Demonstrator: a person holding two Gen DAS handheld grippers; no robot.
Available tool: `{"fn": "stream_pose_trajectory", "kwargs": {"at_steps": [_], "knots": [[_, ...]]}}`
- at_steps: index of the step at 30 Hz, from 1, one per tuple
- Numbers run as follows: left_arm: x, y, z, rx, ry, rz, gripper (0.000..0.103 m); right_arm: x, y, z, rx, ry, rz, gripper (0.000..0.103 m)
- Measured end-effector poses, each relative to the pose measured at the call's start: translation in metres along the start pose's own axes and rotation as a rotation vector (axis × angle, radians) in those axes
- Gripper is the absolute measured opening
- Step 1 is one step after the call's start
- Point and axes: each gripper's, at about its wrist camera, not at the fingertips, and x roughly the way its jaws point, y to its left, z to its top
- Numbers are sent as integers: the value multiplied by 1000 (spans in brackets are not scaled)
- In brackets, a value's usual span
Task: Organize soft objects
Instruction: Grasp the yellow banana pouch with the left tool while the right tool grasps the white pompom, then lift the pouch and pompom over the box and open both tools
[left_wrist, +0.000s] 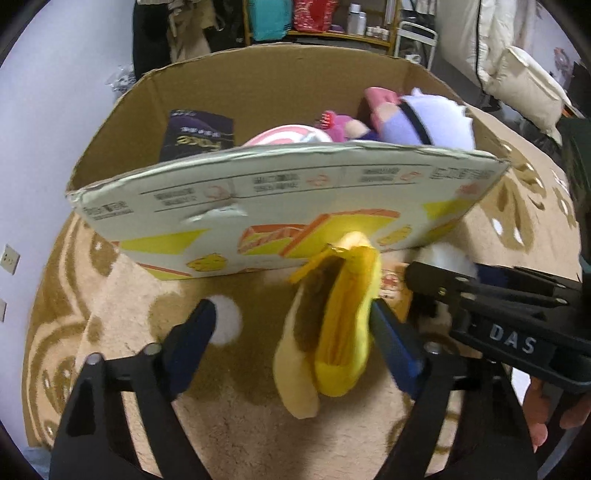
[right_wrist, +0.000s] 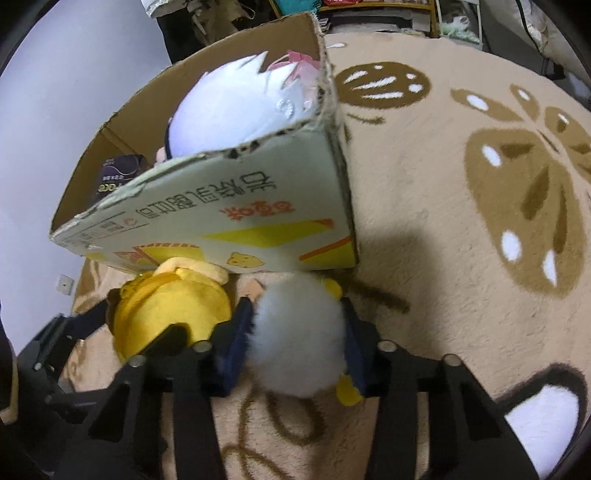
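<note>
An open cardboard box stands on the rug and holds several plush toys, among them a white-haired doll and a pink one. My left gripper is open. A yellow plush pouch hangs against its right finger, just in front of the box. My right gripper is shut on a fluffy white plush with yellow bits, held low by the box's near wall. The yellow pouch also shows in the right wrist view.
A beige rug with brown flower patterns covers the floor. A dark printed bag stands inside the box at the left. Shelves with bottles and folded cloth and pillows are behind the box.
</note>
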Motion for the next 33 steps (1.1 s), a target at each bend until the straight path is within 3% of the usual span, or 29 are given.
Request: {"fn": "stream_pose_trajectory", "kwargs": {"at_steps": [4,8,12,15,16,21,33], "knots": [[0,-7,-2,13,-1,-7,66,-5,3,0,0,-11,-17,38],[-3,-5,-4,-4,0,-53,45,-3,7,0,-20,-2,-7,32],[-10,-9,-8,17,-16,-29,40,-8,13,0,-50,-20,2,26],[-18,-13,-10,29,-34,12,38,-15,18,-2,-66,-38,1,22],[-22,-13,-12,30,-44,27,38,-18,19,-2,-68,-42,5,14],[-46,-3,-18,-14,-111,136,38,-31,20,-6,-71,-66,27,12],[-104,31,-23,-114,-282,272,38,-93,30,-8,-117,-216,91,11]]}}
